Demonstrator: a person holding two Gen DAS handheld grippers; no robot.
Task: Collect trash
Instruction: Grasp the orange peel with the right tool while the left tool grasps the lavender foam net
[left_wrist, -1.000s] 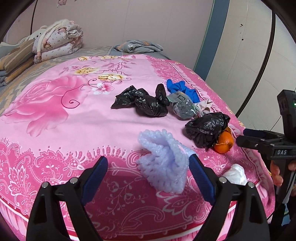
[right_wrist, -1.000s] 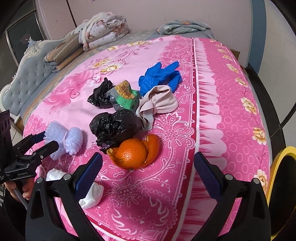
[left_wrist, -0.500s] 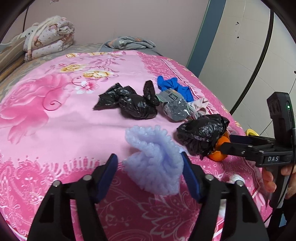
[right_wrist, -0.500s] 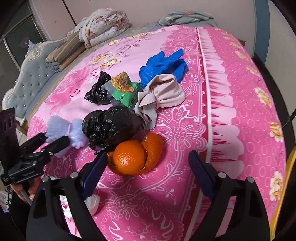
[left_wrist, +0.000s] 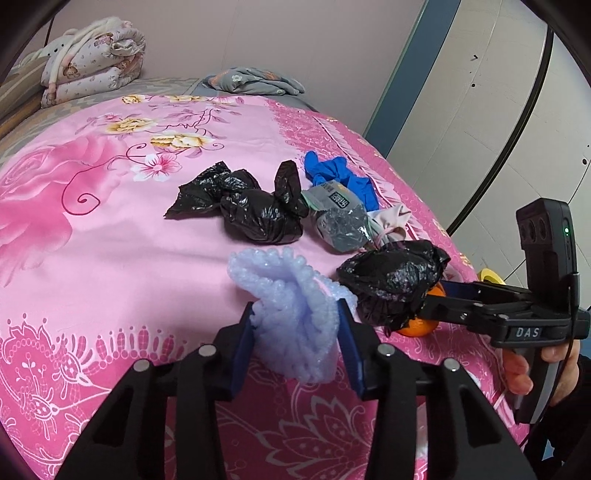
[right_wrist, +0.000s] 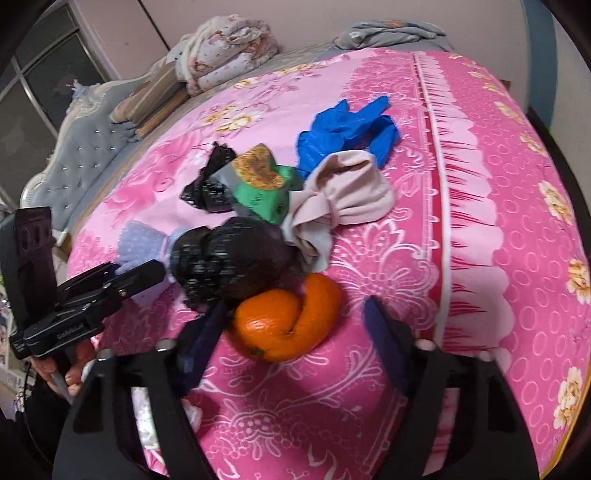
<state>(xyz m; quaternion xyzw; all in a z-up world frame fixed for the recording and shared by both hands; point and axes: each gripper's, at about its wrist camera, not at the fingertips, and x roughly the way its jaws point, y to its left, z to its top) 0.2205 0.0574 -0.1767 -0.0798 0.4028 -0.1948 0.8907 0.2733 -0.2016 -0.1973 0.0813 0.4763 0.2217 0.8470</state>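
Note:
A lavender foam net (left_wrist: 291, 295) lies near the front edge of the pink bed (left_wrist: 110, 240). My left gripper (left_wrist: 295, 321) is closing on it, and both blue pads touch its sides. A peeled orange (right_wrist: 280, 325) with its peel sits between the jaws of my right gripper (right_wrist: 295, 304). Those jaws are closing too; a gap remains at the right pad. A crumpled black bag (right_wrist: 229, 258) rests against the orange's far side. The left view shows the right gripper (left_wrist: 443, 291) reaching under that black bag (left_wrist: 391, 284).
Further back lie a second black bag (left_wrist: 258, 214), a snack wrapper (right_wrist: 262, 184), blue gloves (right_wrist: 347, 125) and a beige cloth (right_wrist: 347, 192). White tissue (right_wrist: 192, 413) sits at the bed's front edge. Folded quilts (left_wrist: 92, 55) are stacked at the head.
Both grippers moved forward and down towards the bed. The left jaws narrowed from wide apart onto the foam net. The right jaws narrowed around the orange.

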